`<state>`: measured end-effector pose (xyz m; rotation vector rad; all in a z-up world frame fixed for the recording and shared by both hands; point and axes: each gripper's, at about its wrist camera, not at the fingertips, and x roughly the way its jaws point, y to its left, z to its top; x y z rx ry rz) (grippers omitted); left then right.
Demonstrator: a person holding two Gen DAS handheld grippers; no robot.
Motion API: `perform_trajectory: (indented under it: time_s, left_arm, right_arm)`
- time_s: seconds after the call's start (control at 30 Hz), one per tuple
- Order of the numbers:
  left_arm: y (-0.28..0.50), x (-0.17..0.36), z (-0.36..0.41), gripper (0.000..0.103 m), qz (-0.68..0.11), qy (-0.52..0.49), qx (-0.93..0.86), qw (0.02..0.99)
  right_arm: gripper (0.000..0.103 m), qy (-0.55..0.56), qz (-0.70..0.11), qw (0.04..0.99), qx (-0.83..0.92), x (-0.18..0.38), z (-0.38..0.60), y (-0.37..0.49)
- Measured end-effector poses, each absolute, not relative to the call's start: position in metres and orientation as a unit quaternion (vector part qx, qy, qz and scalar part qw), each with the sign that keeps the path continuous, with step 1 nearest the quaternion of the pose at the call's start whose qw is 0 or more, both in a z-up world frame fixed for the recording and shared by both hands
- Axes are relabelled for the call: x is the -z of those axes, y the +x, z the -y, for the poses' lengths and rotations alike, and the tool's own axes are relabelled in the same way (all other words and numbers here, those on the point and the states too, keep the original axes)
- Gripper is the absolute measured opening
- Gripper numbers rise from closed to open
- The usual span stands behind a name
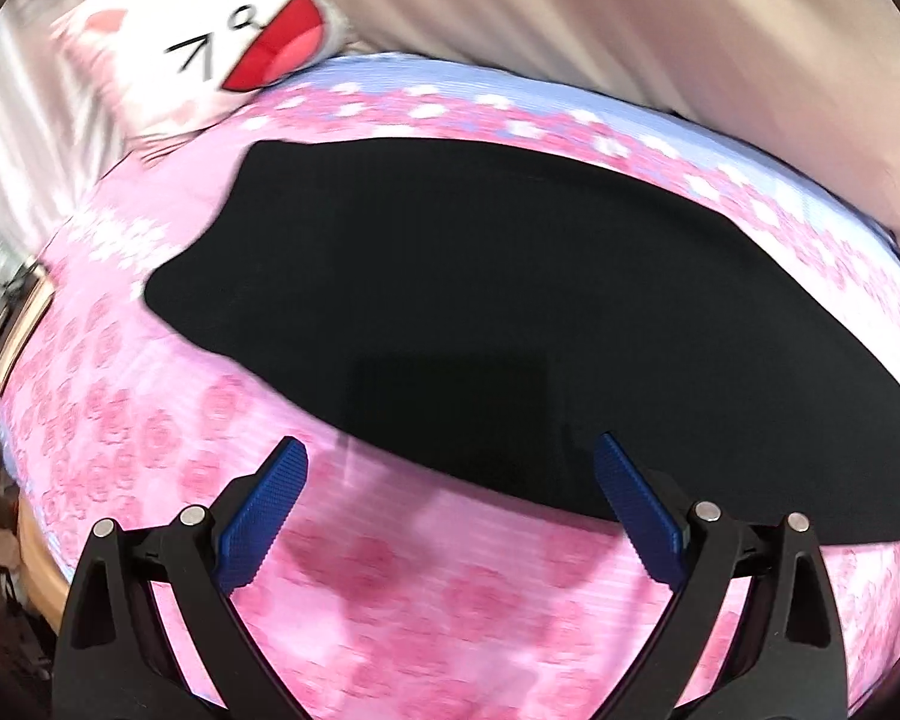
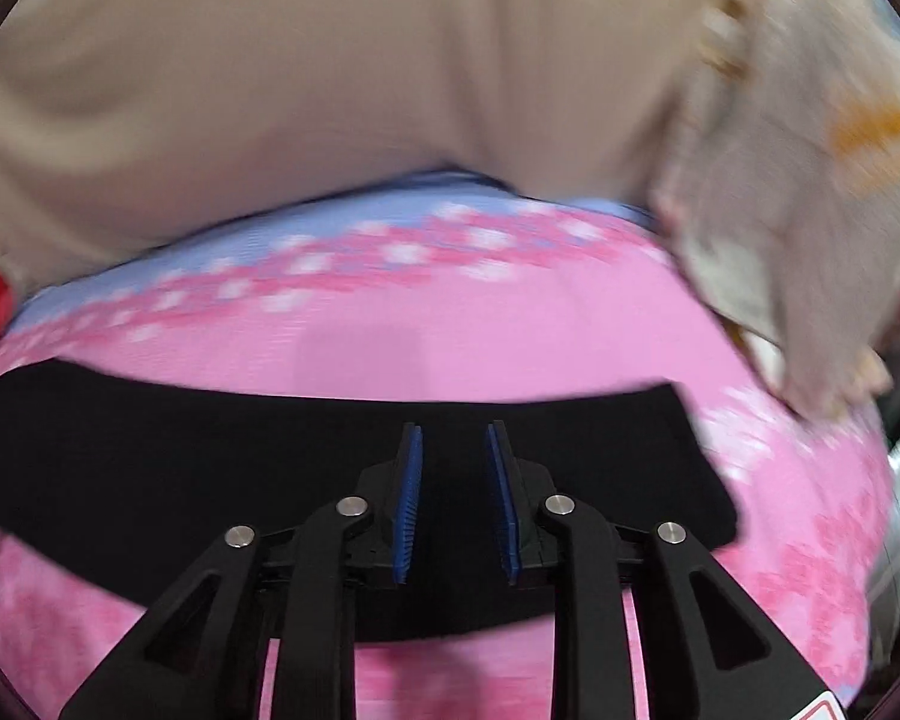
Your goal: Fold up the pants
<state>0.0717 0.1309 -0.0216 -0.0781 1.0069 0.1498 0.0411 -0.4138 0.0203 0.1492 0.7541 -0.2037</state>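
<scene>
The black pants lie flat on a pink flowered bedsheet, folded lengthwise into one long band. My left gripper is wide open and empty, hovering over the near edge of the pants. In the right wrist view the pants stretch from the left to a squared end at the right. My right gripper hovers over that band with its blue pads a narrow gap apart and nothing between them.
A white cat-face pillow sits at the head of the bed, far left. A beige curtain hangs behind the bed. A pale crumpled quilt lies at the right. The wooden bed edge shows at lower left.
</scene>
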Motion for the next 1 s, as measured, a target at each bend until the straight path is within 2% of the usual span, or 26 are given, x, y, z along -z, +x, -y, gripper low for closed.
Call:
perform_trajectory:
  time_s: [0.1, 0.23, 0.4, 0.47, 0.5, 0.67, 0.87, 1.0]
  left_arm:
    - [0.075, 0.021, -0.149, 0.094, -0.475, -0.047, -0.082, 0.875]
    - [0.079, 0.023, -0.164, 0.094, -0.46, -0.029, -0.104, 0.881]
    - [0.085, 0.028, -0.177, 0.094, -0.462, -0.022, -0.108, 0.88]
    - [0.085, 0.029, -0.18, 0.094, -0.458, -0.02, -0.112, 0.882]
    - [0.086, 0.029, -0.181, 0.094, -0.456, -0.018, -0.113, 0.883]
    - [0.085, 0.03, -0.187, 0.094, -0.451, -0.019, -0.106, 0.886]
    - [0.081, 0.028, -0.189, 0.094, -0.444, -0.007, -0.102, 0.89]
    - [0.081, 0.026, -0.187, 0.094, -0.442, -0.009, -0.097, 0.892]
  right_arm:
    - [0.025, 0.065, -0.398, 0.915, 0.015, -0.001, 0.349, 0.071]
    - [0.025, 0.006, -0.459, 0.889, 0.015, 0.048, 0.291, 0.107]
    - [0.027, 0.033, -0.42, 0.906, -0.026, 0.014, 0.242, 0.093]
    - [0.029, 0.006, -0.409, 0.911, -0.048, 0.005, 0.207, 0.088]
    - [0.032, -0.002, -0.408, 0.911, -0.061, 0.006, 0.193, 0.089]
    - [0.033, -0.042, -0.456, 0.887, -0.068, 0.044, 0.155, 0.121]
    - [0.033, 0.006, -0.431, 0.895, -0.112, 0.02, 0.133, 0.118]
    - [0.034, -0.017, -0.463, 0.88, -0.103, 0.047, 0.115, 0.135]
